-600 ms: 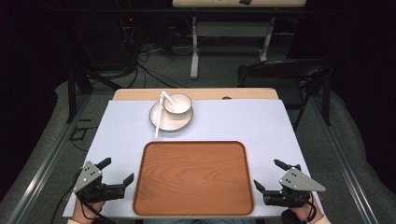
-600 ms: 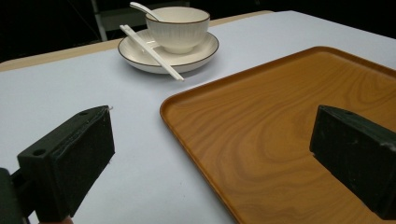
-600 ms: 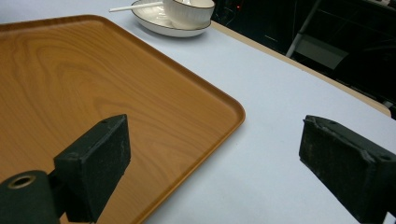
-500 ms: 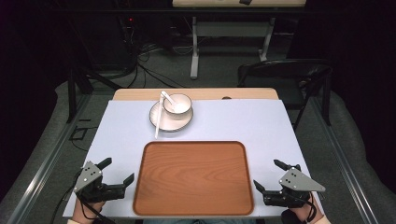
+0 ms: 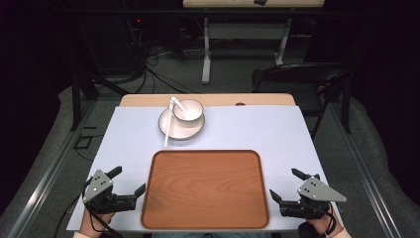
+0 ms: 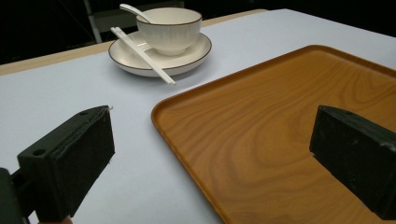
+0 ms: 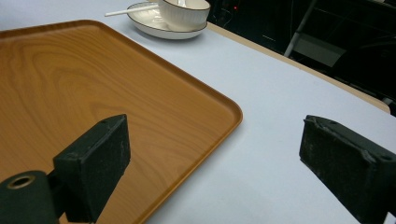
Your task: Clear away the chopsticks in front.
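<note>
Both my grippers sit wide open and empty at the near counter edge, left gripper point(image 5: 130, 181) and right gripper point(image 5: 286, 184) flanking the tray point(image 5: 205, 187). The bowl point(image 5: 188, 110) sits beyond the tray's far-left corner, closer to my left.

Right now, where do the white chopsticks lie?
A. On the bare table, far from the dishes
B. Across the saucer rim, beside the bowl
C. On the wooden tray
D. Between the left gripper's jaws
B: the chopsticks rest across the rim of the saucer next to the bowl; their tip sticks out past the rim toward the tray.
</note>
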